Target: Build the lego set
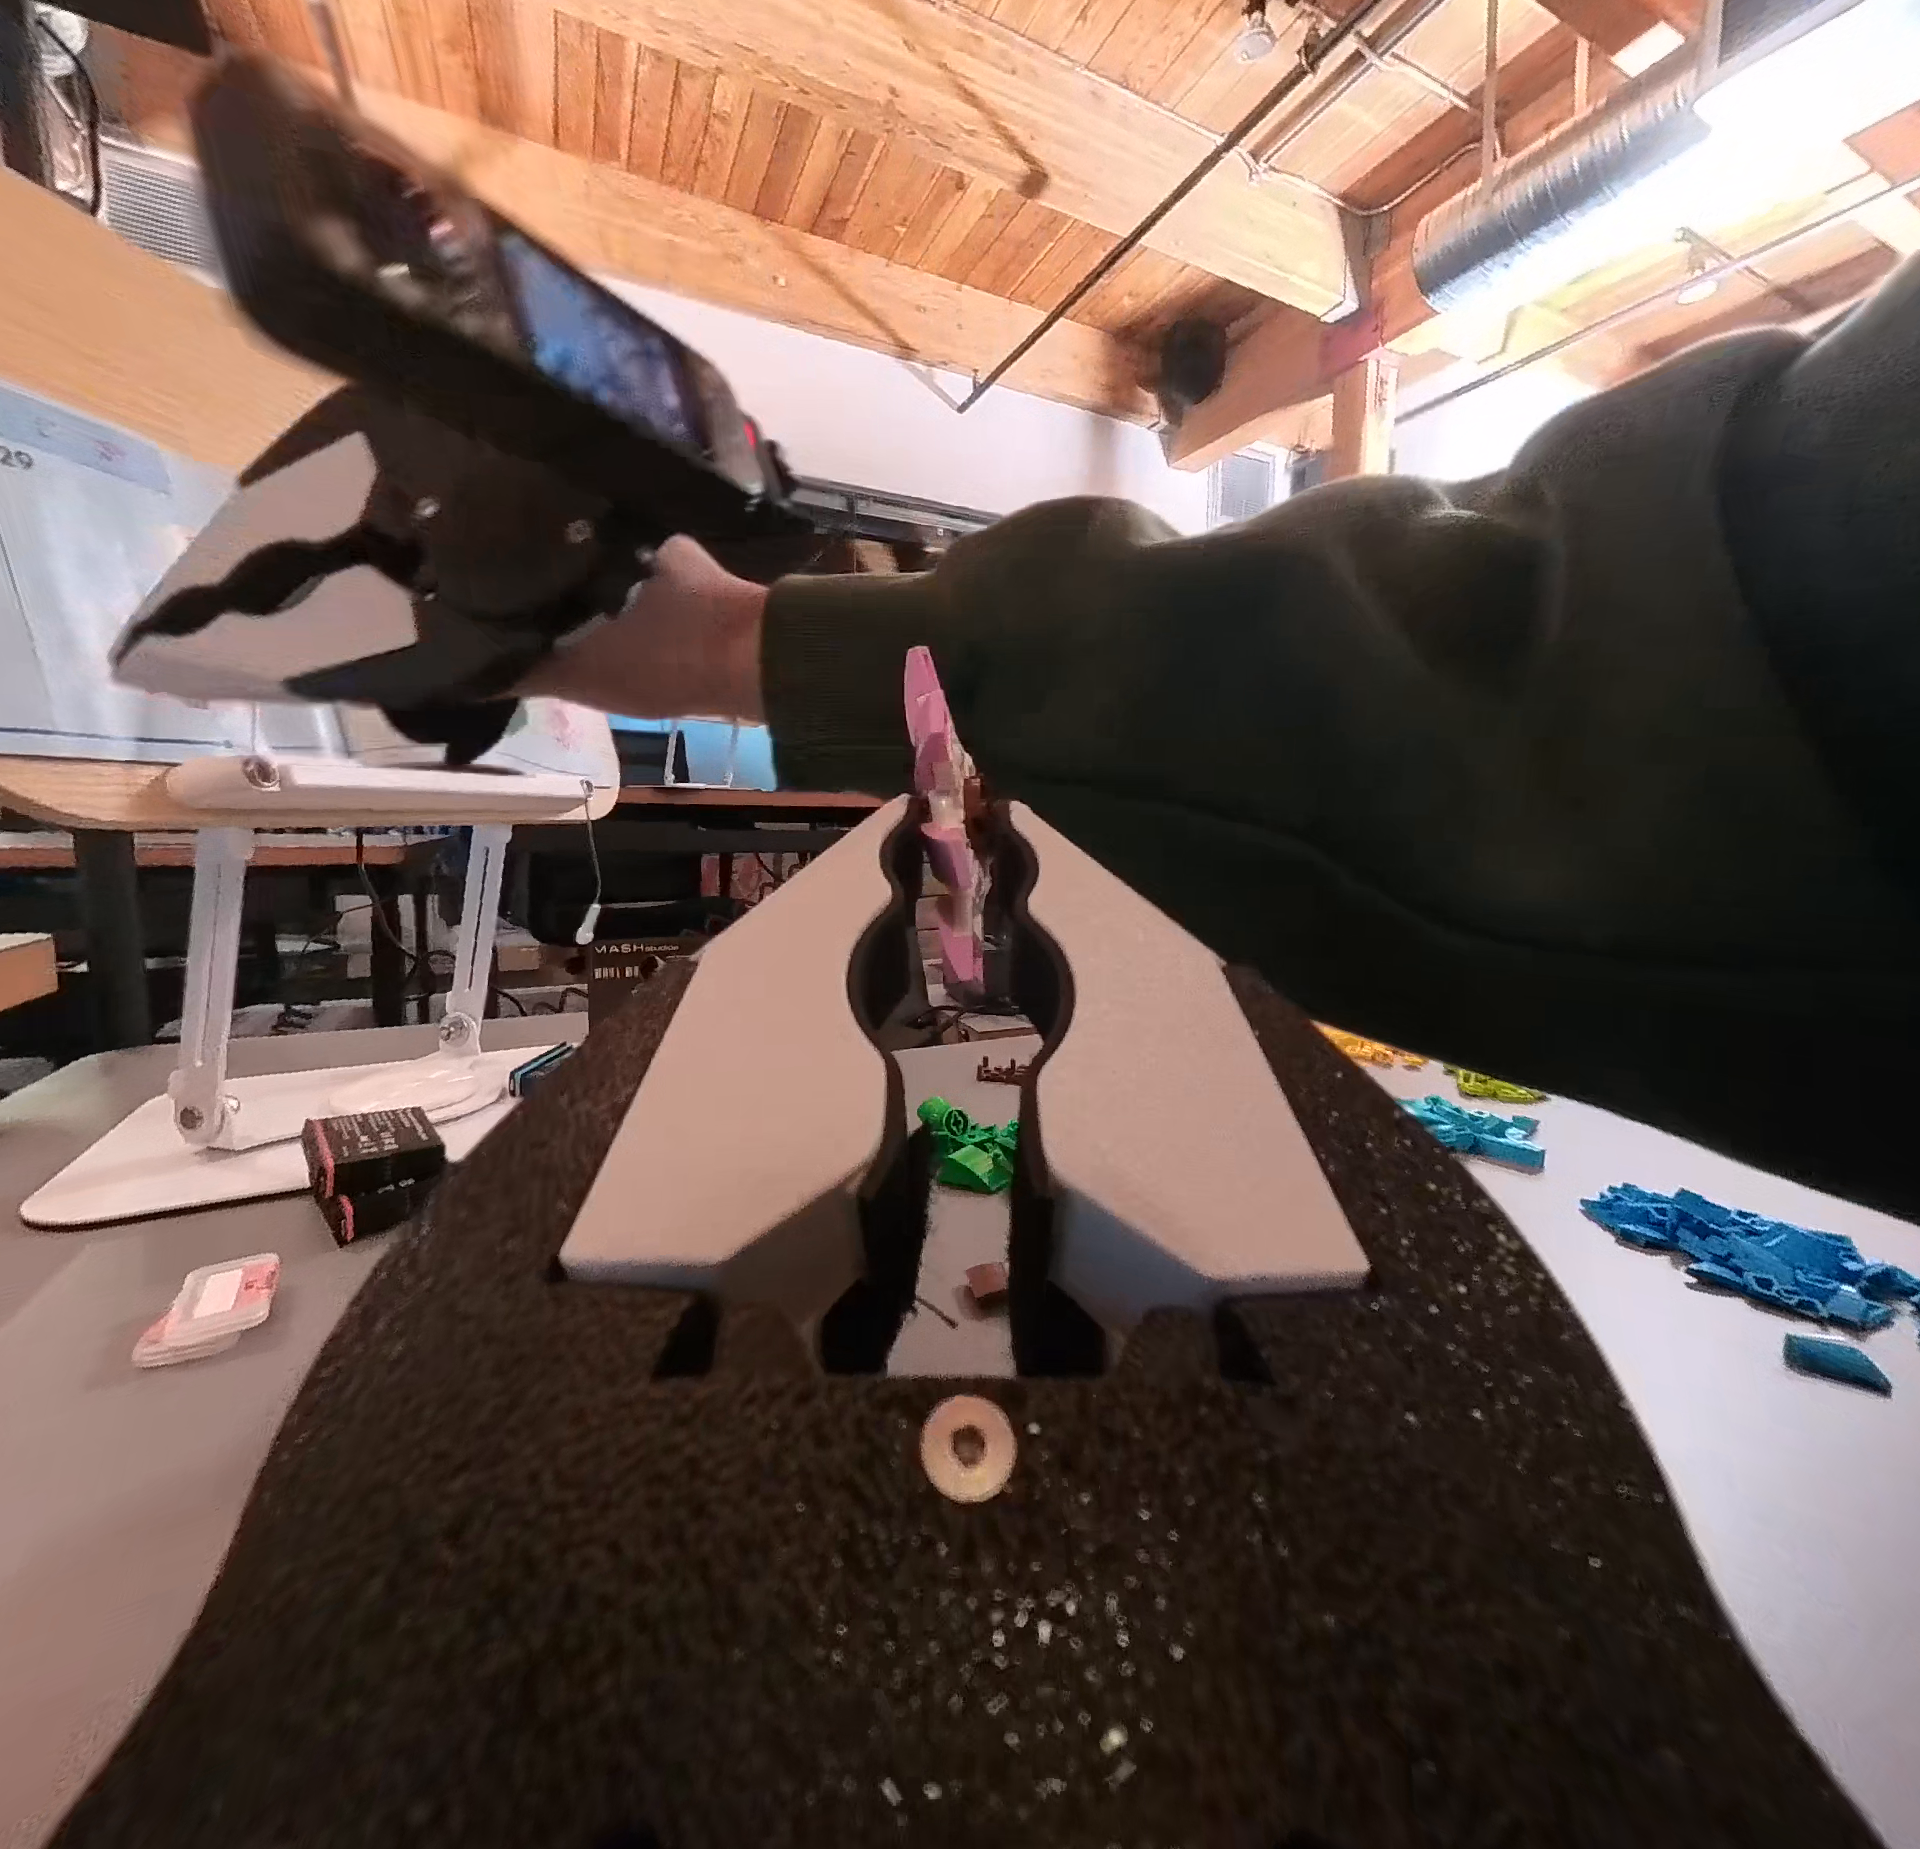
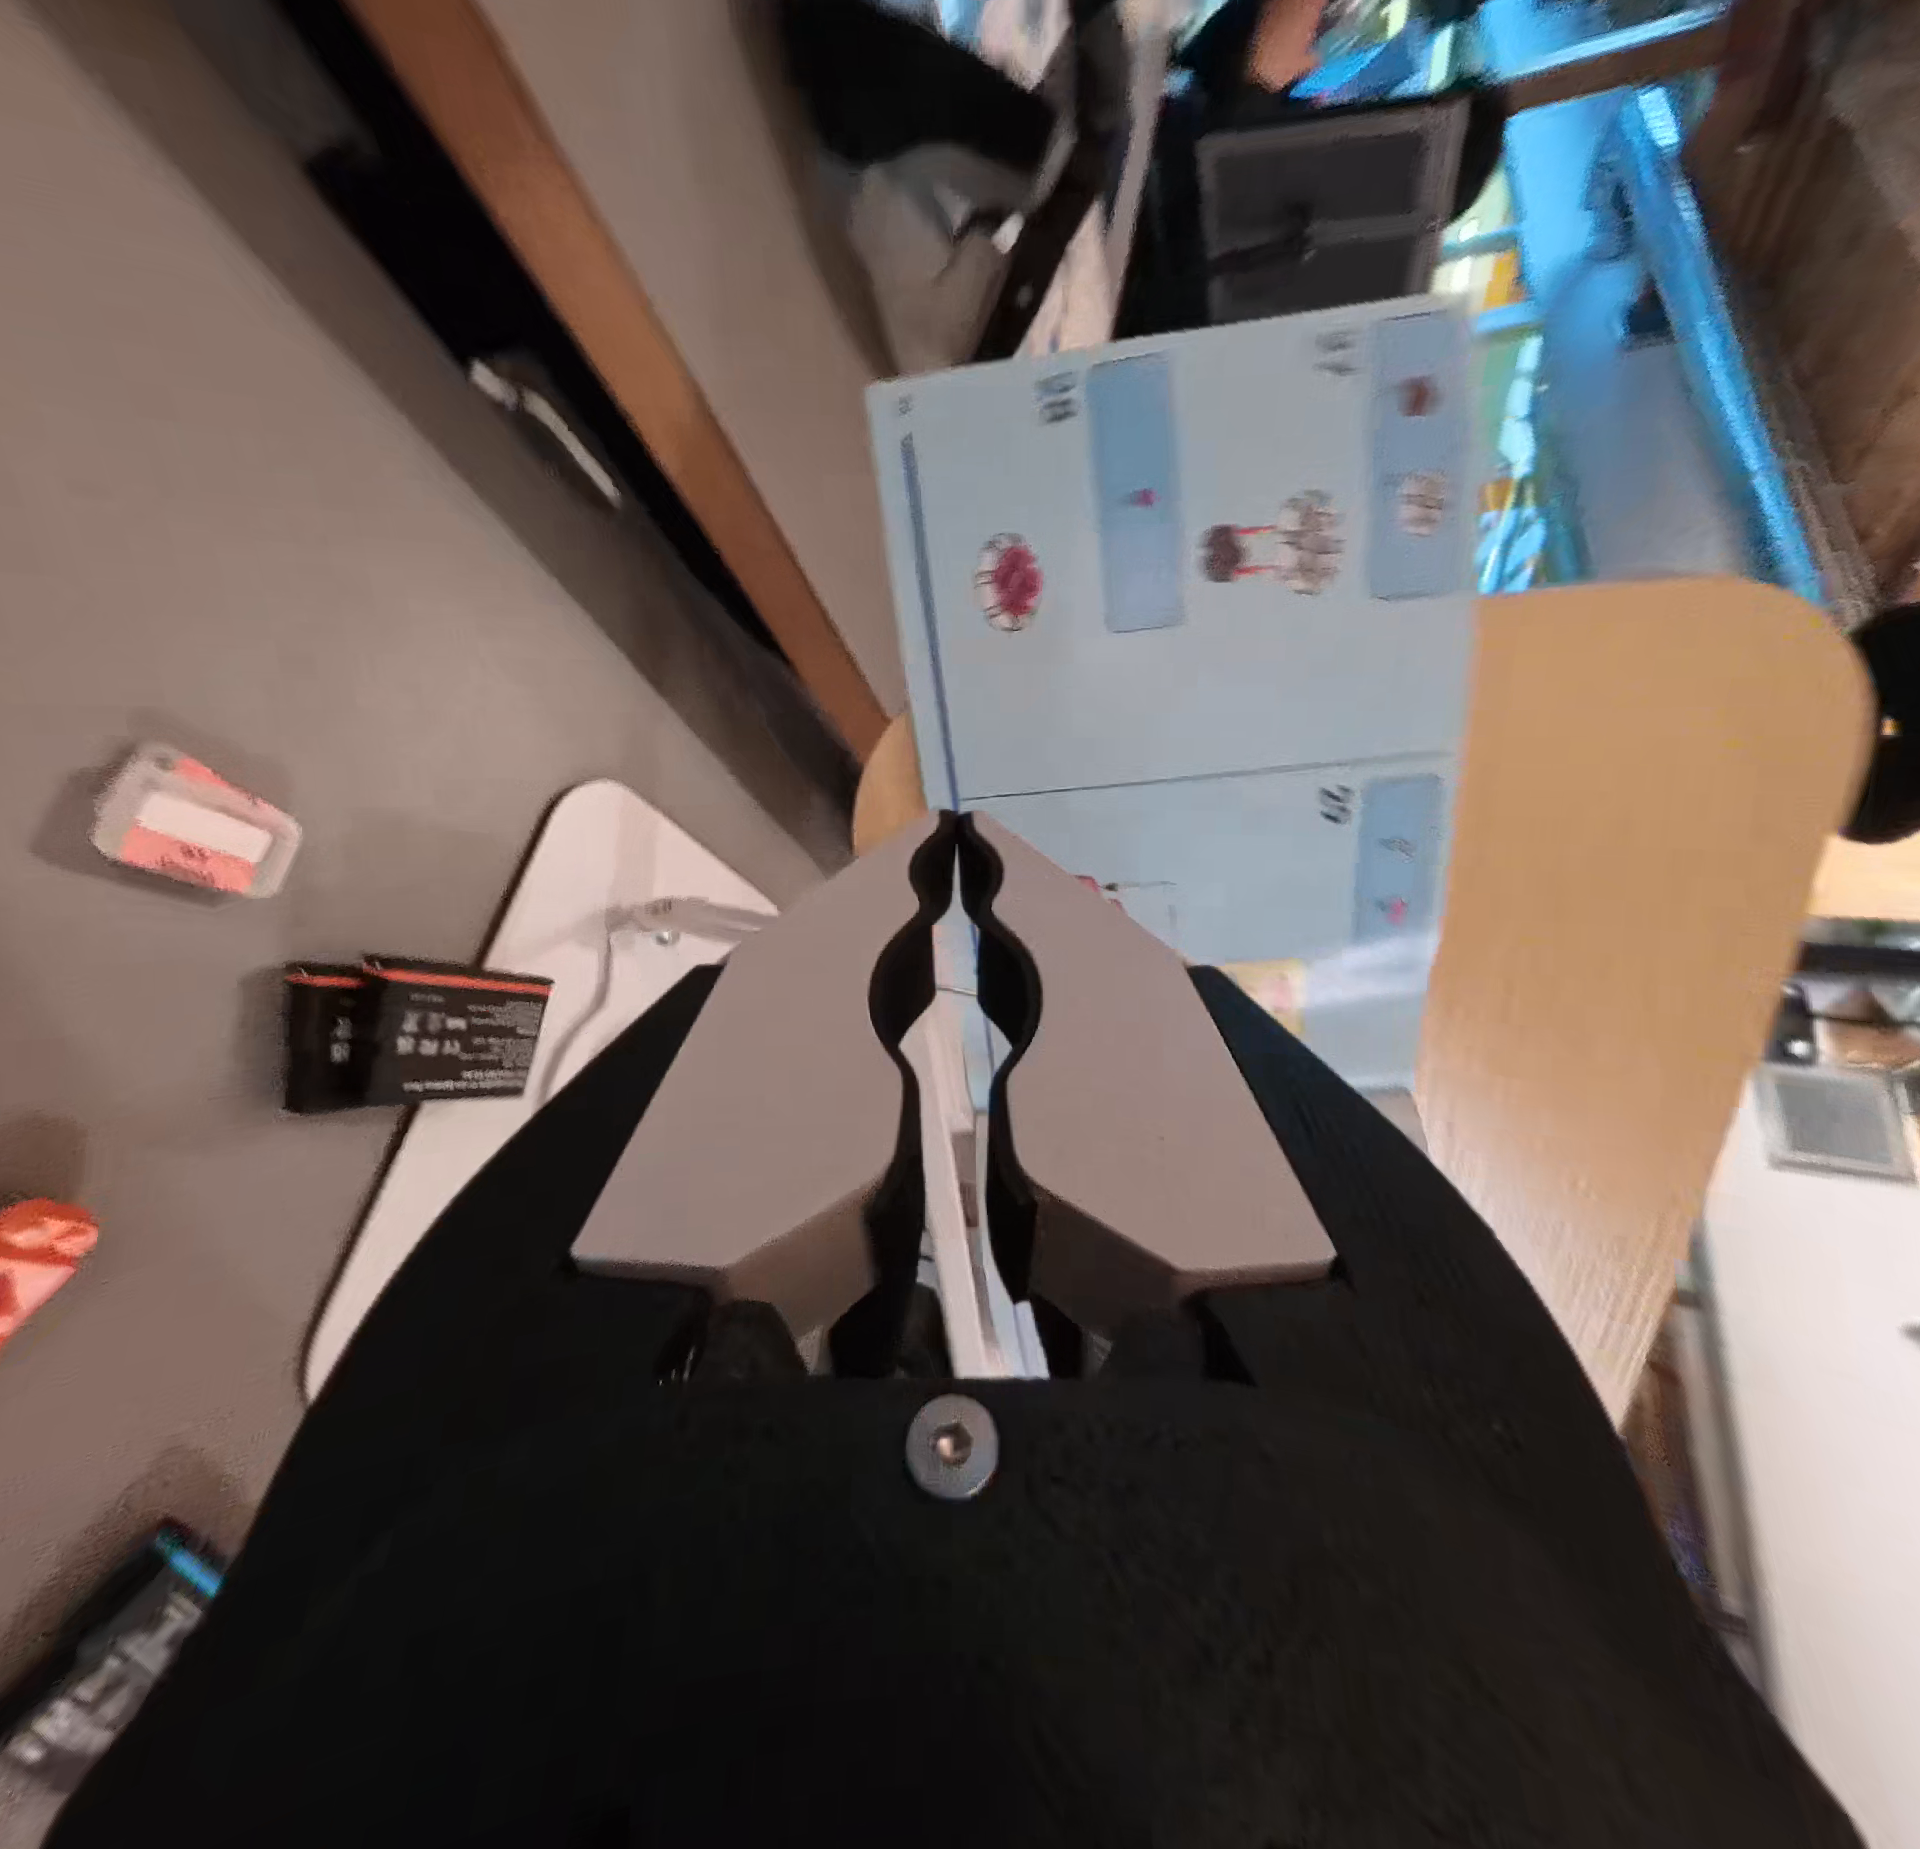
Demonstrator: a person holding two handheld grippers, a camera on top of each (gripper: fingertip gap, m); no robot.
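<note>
My left gripper (image 1: 956,812) is shut on a flat pink and white Lego assembly (image 1: 938,739), which it holds upright above the table; both pads press on its middle. My right gripper (image 2: 956,825) is shut, with its tips together at the left edge of the open pale blue instruction booklet (image 2: 1195,677). I cannot tell whether a page is pinched between them. The right gripper also shows in the left wrist view (image 1: 130,656), at the upper left above the white booklet stand (image 1: 260,1155).
A dark sleeve (image 1: 1351,708) reaches across above the table. Green pieces (image 1: 966,1145) and a small brown piece (image 1: 985,1280) lie below my left fingers. Teal (image 1: 1475,1129) and blue (image 1: 1745,1259) piles lie to the right. Black boxes (image 1: 369,1165) and a pink case (image 1: 208,1306) lie to the left. Left tips to right tips: about 25 cm.
</note>
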